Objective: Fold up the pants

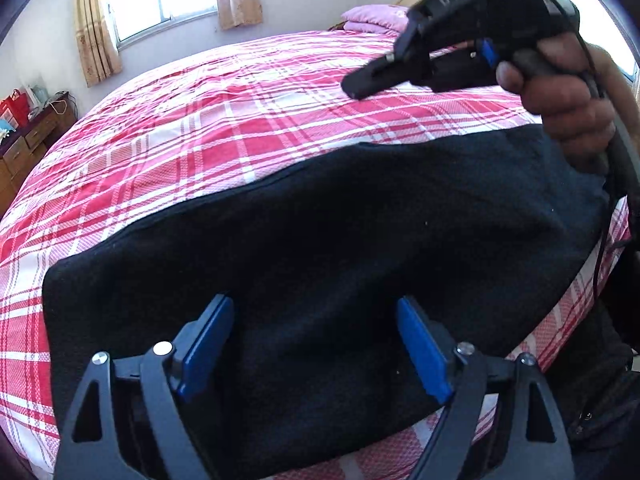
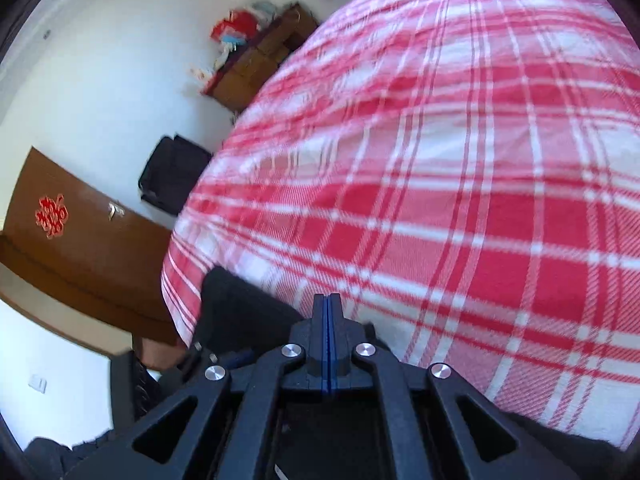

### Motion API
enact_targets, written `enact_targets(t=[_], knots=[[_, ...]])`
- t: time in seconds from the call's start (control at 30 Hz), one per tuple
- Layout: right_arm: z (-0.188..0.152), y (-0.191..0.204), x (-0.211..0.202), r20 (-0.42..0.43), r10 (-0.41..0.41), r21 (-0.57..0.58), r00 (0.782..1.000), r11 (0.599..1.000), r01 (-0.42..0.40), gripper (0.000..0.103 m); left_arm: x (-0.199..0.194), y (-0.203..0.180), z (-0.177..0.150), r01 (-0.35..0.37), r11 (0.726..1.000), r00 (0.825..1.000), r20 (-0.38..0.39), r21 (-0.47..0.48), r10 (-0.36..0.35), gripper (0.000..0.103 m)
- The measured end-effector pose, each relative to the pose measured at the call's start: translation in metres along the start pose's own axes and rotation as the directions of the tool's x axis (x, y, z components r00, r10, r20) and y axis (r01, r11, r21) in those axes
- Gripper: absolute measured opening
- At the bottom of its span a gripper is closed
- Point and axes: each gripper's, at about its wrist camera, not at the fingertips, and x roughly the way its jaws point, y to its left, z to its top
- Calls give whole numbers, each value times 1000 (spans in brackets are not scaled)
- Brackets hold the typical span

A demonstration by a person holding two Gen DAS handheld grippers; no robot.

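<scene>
Your left gripper (image 1: 316, 344) sits wide open over the black pants (image 1: 320, 220), lower frame; right gripper (image 2: 328, 312) pinched closed, holding nothing.

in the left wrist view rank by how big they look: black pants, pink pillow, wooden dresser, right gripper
1. black pants
2. right gripper, enlarged by nearness to the camera
3. wooden dresser and pink pillow: look similar, both far, dresser cut by the frame edge, so unranked

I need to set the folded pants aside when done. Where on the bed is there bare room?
The plaid bedspread is bare beyond the black pants' far edge, up to the pink pillows at the head, and toward the dresser side. The near edge is crowded: pants, left gripper, right gripper.
</scene>
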Motion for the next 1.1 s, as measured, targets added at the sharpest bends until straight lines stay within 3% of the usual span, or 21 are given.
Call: enact_targets(t=[0.07, 0.17, 0.3, 0.33, 0.37, 0.4, 0.43, 0.57, 0.73, 0.83, 0.93, 1.1], knots=[[0, -2, 3, -12, -47, -10, 999, 999, 47, 0, 1, 0, 1, -2, 1000, 1000, -2, -2, 2, 88], [-6, -6, 8, -41, -40, -27, 998, 999, 39, 0, 2, 0, 1, -5, 1000, 1000, -1, 2, 5, 89], [-15, -15, 13, -54, -121, -11, 991, 993, 120, 4, 1, 1, 0, -10, 1000, 1000, -1, -1, 10, 93], [-17, -16, 13, -58, -144, -19, 988, 990, 143, 22, 4, 2, 1, -11, 1000, 1000, -1, -1, 11, 93], [-20, -18, 12, -67, -146, -25, 987, 989, 144, 57, 6, 3, 2, -12, 1000, 1000, -1, 0, 12, 94], [-23, -19, 11, -66, -123, -18, 990, 992, 122, 65, 9, 4, 4, -14, 1000, 1000, 0, 1, 14, 95], [-26, -19, 8, -62, -105, -15, 993, 994, 104, 66, 11, 6, 4, -16, 1000, 1000, 1, 1, 16, 96], [-38, -7, 6, -36, -225, -117, 974, 969, 219, 66, 13, 8, 5, -20, 1000, 1000, 2, -5, 20, 98], [-49, -7, -40, 102, -241, -75, 965, 966, 249, 66, -1, 4, 14, 2, 1000, 1000, 27, -21, -1, 98], [-70, -13, -94, 175, -294, -52, 940, 950, 307, 66, -9, -16, 25, 50, 998, 997, 55, 32, -52, 98], [-92, -25, -149, 230, -370, -1, 900, 925, 380, 66, -9, -45, 40, 124, 987, 989, 67, 106, -131, 98], [-146, -58, -260, 332, -519, 199, 788, 855, 479, 66, -4, -102, 64, 247, 941, 962, 59, 231, -268, 98]])
